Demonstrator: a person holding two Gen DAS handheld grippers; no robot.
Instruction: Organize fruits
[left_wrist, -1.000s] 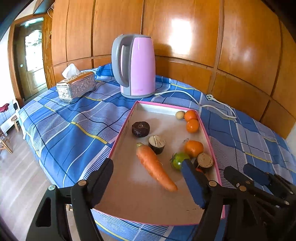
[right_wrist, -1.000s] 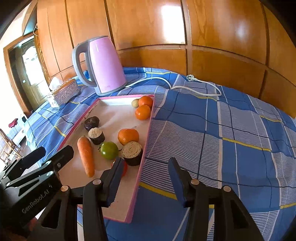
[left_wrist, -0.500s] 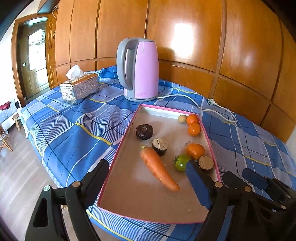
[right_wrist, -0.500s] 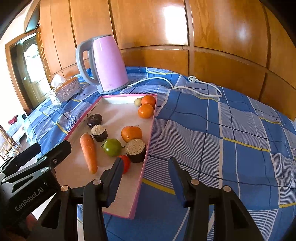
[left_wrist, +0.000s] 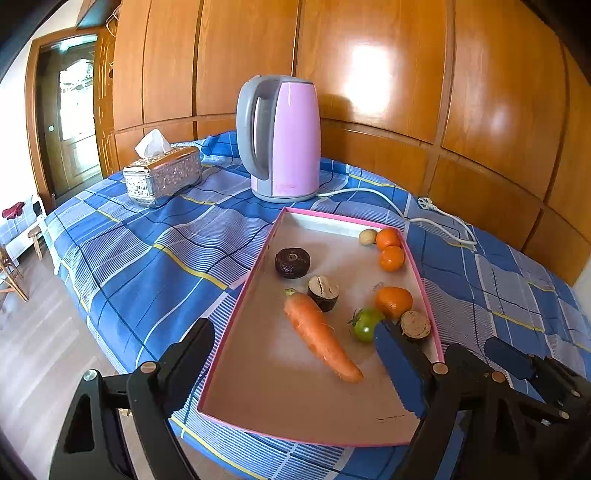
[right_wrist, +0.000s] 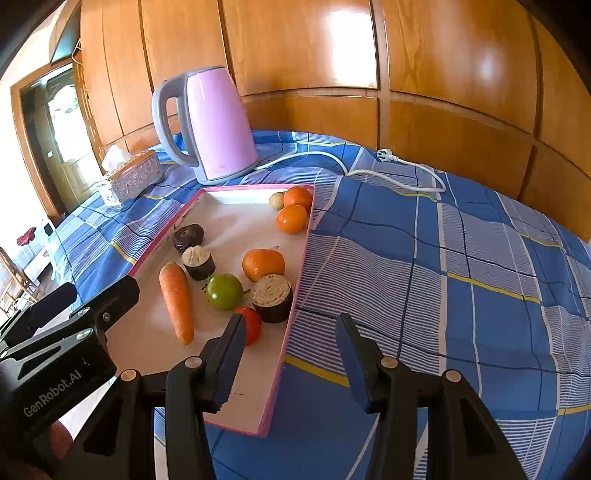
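A pink-rimmed tray (left_wrist: 295, 402) lies on the blue checked cloth. It holds a carrot (left_wrist: 317, 336), a green tomato (left_wrist: 365, 325), a red tomato (right_wrist: 253, 325), three oranges (left_wrist: 393, 301) and three dark cut stumps (left_wrist: 323, 291). A small beige fruit (left_wrist: 367, 236) lies at the far corner. My left gripper (left_wrist: 292, 328) hovers over the tray's near end, open wide, with the carrot in line below its gap and untouched. My right gripper (right_wrist: 291, 321) hangs open over the tray's right rim (right_wrist: 295, 299), holding nothing.
A pink kettle (left_wrist: 284, 140) stands behind the tray, its white cord (left_wrist: 436, 218) trailing right to a loose plug. A silver tissue box (left_wrist: 162, 175) sits far left. The table edge drops to the floor at the left. Wooden panels close off the back.
The left gripper's jaws have spread wider. The right gripper's jaws look the same, and nothing in the tray has shifted.
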